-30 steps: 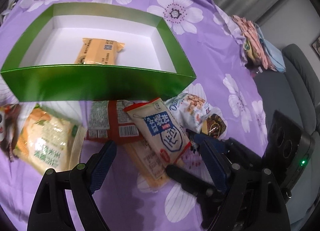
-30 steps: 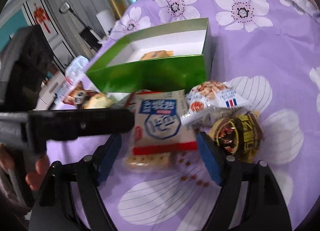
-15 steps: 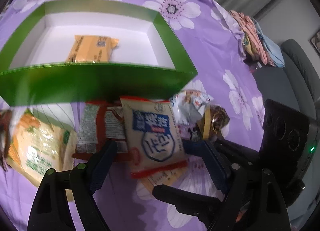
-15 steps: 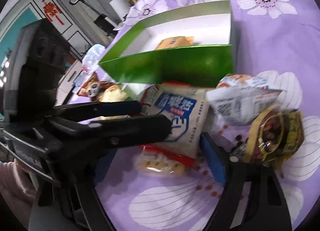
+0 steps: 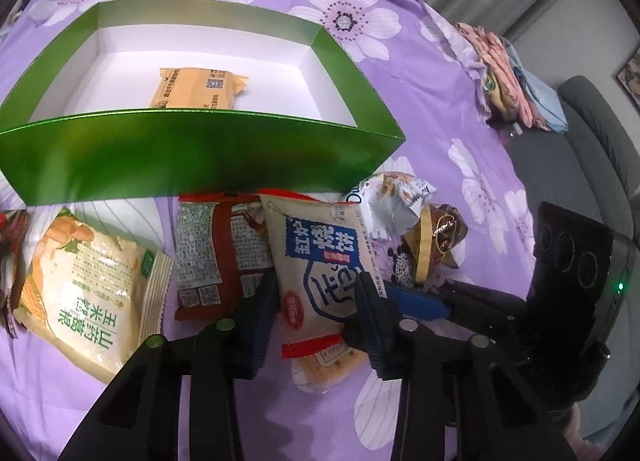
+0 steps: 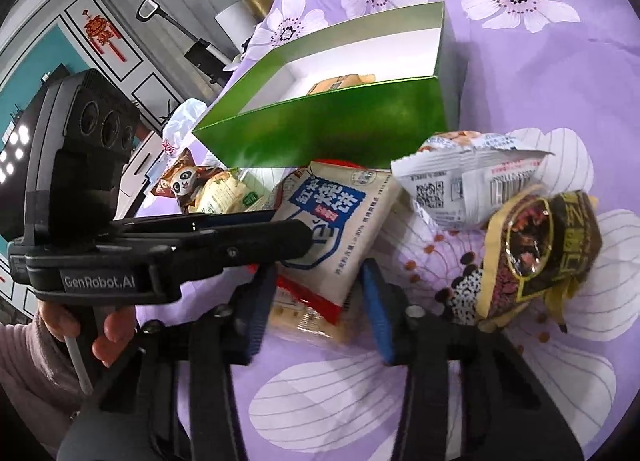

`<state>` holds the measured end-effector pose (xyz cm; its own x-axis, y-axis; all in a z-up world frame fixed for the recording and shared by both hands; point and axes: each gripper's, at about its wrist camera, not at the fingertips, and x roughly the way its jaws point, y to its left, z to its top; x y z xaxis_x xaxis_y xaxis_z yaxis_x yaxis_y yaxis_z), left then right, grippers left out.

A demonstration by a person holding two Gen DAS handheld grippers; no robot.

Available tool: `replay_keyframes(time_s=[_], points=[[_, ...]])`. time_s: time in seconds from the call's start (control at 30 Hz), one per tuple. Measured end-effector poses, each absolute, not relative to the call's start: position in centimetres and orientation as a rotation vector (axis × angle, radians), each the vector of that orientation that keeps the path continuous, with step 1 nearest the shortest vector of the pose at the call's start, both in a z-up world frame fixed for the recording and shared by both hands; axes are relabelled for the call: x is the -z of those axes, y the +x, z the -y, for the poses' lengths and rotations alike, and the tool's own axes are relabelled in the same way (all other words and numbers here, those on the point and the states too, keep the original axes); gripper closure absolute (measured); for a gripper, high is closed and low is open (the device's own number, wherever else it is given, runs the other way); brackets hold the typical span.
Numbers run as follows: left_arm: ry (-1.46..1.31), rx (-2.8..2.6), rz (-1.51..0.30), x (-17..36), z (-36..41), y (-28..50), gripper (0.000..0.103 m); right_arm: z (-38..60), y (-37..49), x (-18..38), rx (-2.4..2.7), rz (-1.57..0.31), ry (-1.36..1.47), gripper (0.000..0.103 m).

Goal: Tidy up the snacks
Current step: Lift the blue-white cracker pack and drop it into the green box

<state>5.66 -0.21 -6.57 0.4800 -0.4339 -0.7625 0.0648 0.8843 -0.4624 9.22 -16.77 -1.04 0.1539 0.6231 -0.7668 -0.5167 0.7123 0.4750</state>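
A white-and-blue snack pack lies in front of the green box, which holds one orange pack. My left gripper has its jaws closed against both sides of the white-and-blue pack. My right gripper has its jaws around the same pack from the other side, close to its edges. A clear cracker pack lies under it. The left gripper's fingers cross the right wrist view.
A red pack and a corn pack lie left of the held pack. A peanut pack and a dark gold pack lie to its right. A panda pack lies far left. Folded cloths sit at the bed's edge.
Both grippers moved in on the white-and-blue pack and closed around it. The pack turned and lifted at one end. The peanut pack and the dark gold pack were nudged aside.
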Motion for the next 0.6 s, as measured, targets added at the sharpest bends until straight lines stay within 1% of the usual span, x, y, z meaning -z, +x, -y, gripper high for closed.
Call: replay_keyframes(time_s=[0.13,0.2,0.23,0.6], points=[[-0.419,0.311,-1.026,6.5,0.0,5.1,0.071,16.9,8.5,0.5,-0.790,-1.129,0.086,0.069],[-0.420,0.305,-1.025,6.4,-0.1,4.7,0.071,17.0,8.1,0.1,-0.786,-1.111,0.077,0.077],[-0.426,0.312,-1.021,6.3,-0.1,4.5,0.071,17.1,7.9,-0.3,-0.783,-1.095,0.067,0.077],[-0.438,0.325,-0.955,3.6,0.0,2.8,0.071,16.9,6.4,-2.9,-0.772,-1.025,0.037,0.078]])
